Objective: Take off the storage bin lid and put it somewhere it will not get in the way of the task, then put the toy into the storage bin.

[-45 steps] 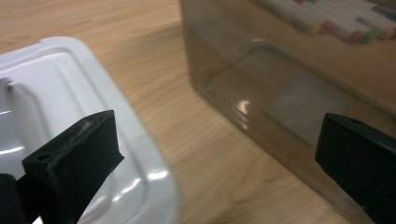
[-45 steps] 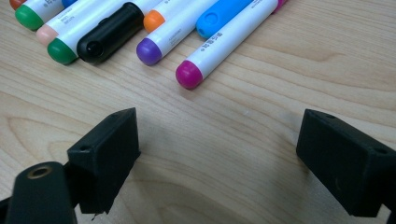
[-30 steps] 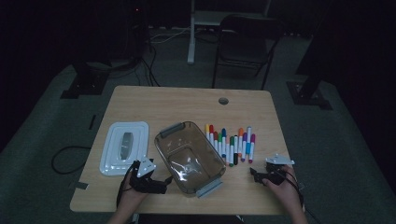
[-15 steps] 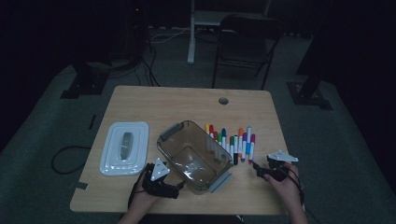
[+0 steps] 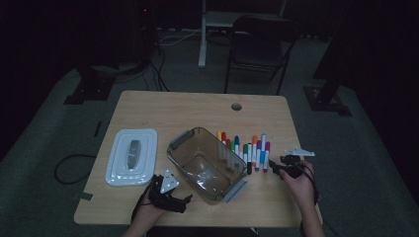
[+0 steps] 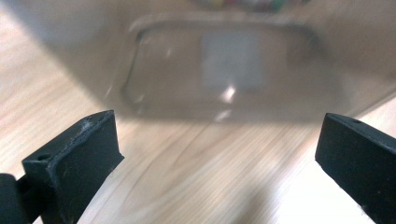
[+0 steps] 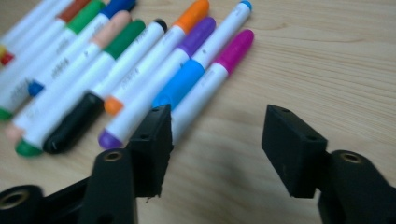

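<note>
Dim room, wood table (image 5: 148,106), dark carpet, chair (image 5: 257,39) behind.
Left tool (image 6: 219,154) wide at clear bin (image 5: 205,163); right tool (image 7: 215,140) closing, half-open, empty, beside markers (image 5: 244,150).

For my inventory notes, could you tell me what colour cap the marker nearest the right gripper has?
Magenta; the marker shows best in the right gripper view.

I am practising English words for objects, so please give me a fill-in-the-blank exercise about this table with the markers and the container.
1. The clear container on the table holds ____ markers.
2. The white lid lies to the ____ of the container in the high view.
3. The marker nearest the right tongs has a ____ cap.
4. Nothing sits between the open jaws of the left tongs; they face the ____.

Missing words: no; left; magenta; container
</note>
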